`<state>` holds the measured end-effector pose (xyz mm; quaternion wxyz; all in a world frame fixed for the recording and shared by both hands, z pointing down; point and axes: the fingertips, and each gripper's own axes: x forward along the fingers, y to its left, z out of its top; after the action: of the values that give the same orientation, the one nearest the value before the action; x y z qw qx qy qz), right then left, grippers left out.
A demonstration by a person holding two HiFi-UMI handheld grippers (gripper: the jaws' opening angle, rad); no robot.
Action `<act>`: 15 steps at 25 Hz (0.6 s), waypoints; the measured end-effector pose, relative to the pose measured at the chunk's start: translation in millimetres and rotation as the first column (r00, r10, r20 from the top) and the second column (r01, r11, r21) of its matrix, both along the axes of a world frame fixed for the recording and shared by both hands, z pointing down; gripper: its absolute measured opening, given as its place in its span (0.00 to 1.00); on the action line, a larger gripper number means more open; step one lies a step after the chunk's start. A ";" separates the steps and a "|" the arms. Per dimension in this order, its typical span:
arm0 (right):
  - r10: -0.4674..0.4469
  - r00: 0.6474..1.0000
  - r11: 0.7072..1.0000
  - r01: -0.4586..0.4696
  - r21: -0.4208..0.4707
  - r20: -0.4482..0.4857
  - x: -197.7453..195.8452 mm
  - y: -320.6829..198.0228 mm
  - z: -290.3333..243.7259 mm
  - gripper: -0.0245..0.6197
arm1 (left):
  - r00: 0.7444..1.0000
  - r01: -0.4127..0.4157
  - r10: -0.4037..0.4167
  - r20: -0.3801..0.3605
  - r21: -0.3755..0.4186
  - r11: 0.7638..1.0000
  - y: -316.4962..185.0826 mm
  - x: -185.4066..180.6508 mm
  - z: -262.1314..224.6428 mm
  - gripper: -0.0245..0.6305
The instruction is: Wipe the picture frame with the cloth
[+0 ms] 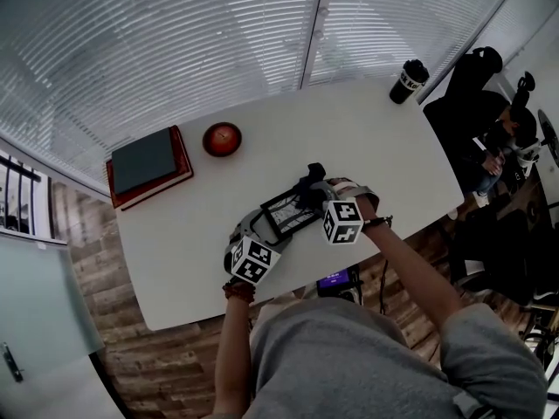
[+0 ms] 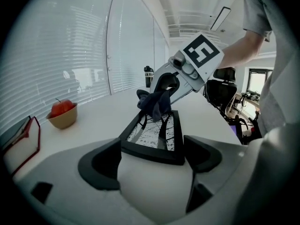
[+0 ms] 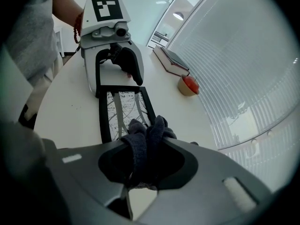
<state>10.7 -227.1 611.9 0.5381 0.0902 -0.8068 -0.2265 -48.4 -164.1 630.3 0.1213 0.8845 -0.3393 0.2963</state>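
The picture frame (image 2: pixel 152 135) is a narrow black rectangle around a black-and-white print of bare, branching lines. It stretches from one claw to the other. The left claw (image 2: pixel 151 154) is clamped across one short end, with a jaw pressing on each corner. At the opposite end, straight ahead of that claw, the right claw (image 3: pixel 145 161) grips a bunched dark cloth (image 3: pixel 147 135). The cloth bulges out past its jaws and rests on the frame's far border, covering that end of the print. Whether the frame lies flat on the white worktop (image 1: pixel 367 138) or is tipped up a little cannot be told.

To the left of the left claw, well apart from it, a red apple (image 2: pixel 61 108) sits in a small tan bowl (image 2: pixel 63 121). Further left lies a stack of books (image 1: pixel 148 164) with a dark cover and red edges. Far beyond the right claw a black tumbler (image 1: pixel 407 81) stands near the worktop's edge, with a black office chair (image 1: pixel 472 81) just past it. Only the cloth and the right claw cover any of the frame.
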 end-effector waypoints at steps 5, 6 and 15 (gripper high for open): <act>-0.023 1.000 1.000 0.023 -0.021 -0.014 -2.8 7.4 3.9 0.21 | 0.996 -0.026 0.031 0.083 -0.061 0.998 -2.1 -4.4 14.9 0.89; -0.026 1.000 0.999 0.026 -0.022 -0.016 -2.8 6.5 2.7 0.21 | 0.995 -0.045 0.050 0.083 -0.059 0.997 -4.3 -3.1 13.8 0.89; -0.022 1.000 0.998 0.021 -0.059 -0.005 -6.8 9.7 6.1 0.21 | 0.993 -0.076 0.081 0.081 -0.068 0.995 -4.0 0.2 14.1 0.87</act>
<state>3.9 -217.4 618.0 0.5403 0.0649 -0.8127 -0.2086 -48.1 -168.1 644.5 0.1241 0.8796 -0.2992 0.3484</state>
